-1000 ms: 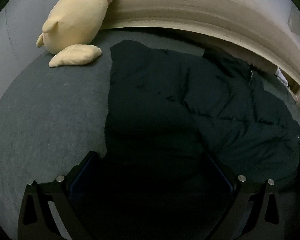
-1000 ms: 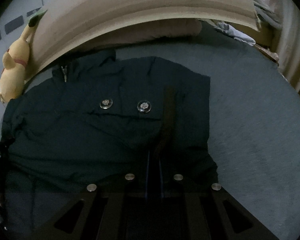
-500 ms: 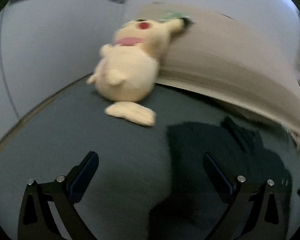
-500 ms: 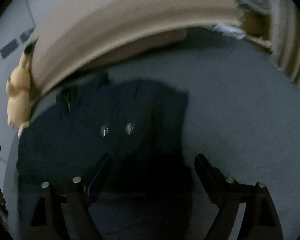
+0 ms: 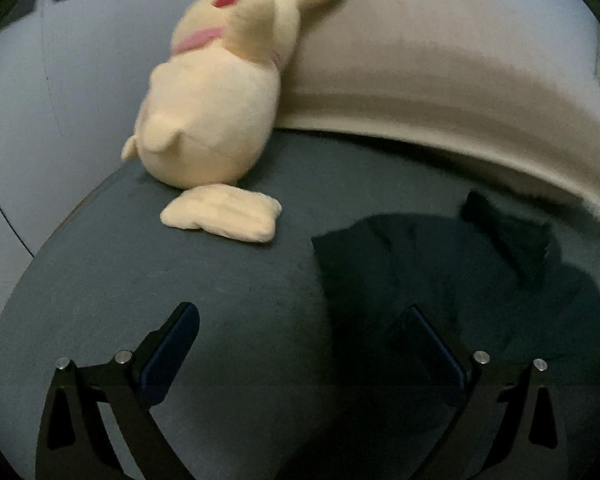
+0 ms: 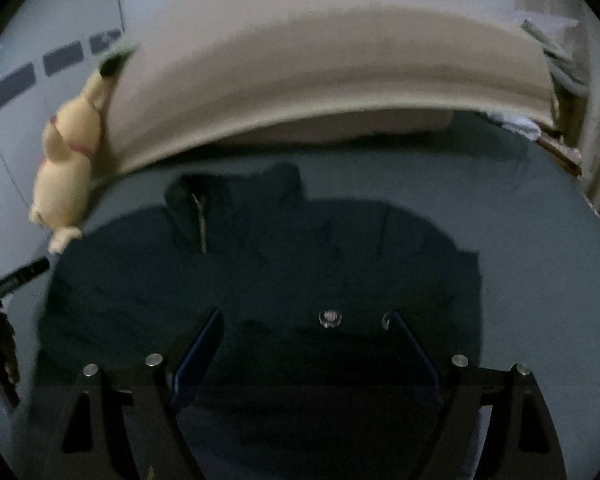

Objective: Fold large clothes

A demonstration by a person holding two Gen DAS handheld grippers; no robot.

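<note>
Our left tool (image 5: 304, 344) is closing on nothing above the bed (image 5: 180, 280), the jacket (image 5: 440, 280) at 3 o'clock. Our right tool (image 6: 306, 344) gapes empty over the jacket (image 6: 260, 272) (folded, resting flat), likely released to settle. The plush (image 5: 208, 112) leans at 11 o'clock.
</note>
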